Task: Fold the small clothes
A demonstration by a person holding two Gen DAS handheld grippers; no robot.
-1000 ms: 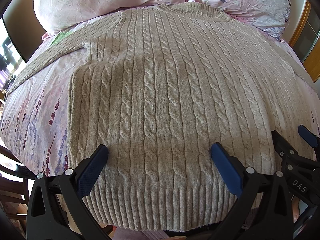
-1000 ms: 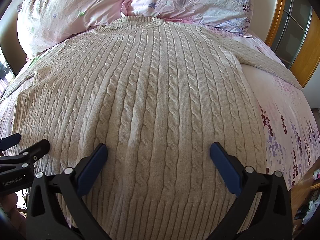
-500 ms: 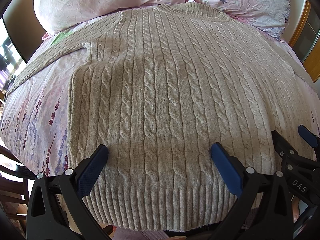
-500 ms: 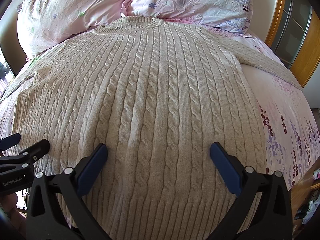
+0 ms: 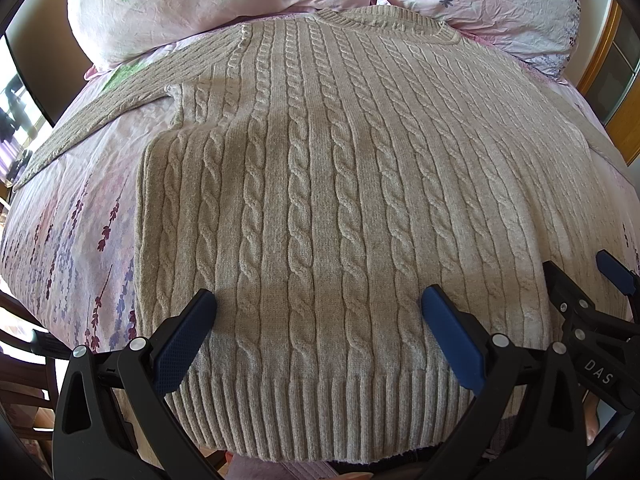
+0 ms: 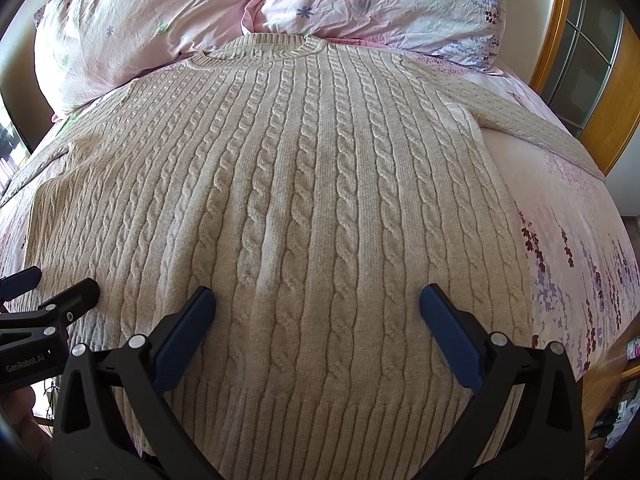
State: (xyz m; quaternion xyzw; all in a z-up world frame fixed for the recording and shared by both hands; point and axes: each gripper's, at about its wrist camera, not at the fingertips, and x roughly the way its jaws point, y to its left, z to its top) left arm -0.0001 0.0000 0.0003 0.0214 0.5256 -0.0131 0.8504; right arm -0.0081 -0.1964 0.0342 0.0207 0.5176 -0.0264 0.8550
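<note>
A beige cable-knit sweater (image 5: 320, 184) lies spread flat, front up, on a bed (image 5: 80, 216) covered with a pink flowered sheet. Its neckline points toward two pink pillows (image 6: 132, 40) at the head of the bed, and its ribbed hem faces the cameras.

The left wrist view shows the sweater's left side: one sleeve (image 5: 92, 120) stretches out across the sheet toward the bed's edge, and dark chair parts show past that edge at the lower left. The right gripper (image 5: 592, 280) appears at the right border of this view, over the hem corner. The right wrist view shows the opposite side instead: the other sleeve (image 6: 532, 128) runs out toward a wooden frame with glass panes (image 6: 580, 48), and the left gripper (image 6: 44, 292) enters at the left border, over the sweater's lower left part.

No container is present; the sweater rests directly on the sheet.

The left gripper (image 5: 318, 312) is spread wide, its blue pads over the knit just above the ribbed hem, holding nothing. The right gripper (image 6: 318, 308) is equally wide and empty, also over the lower body of the sweater near the hem. Whether the pads touch the fabric cannot be told.
</note>
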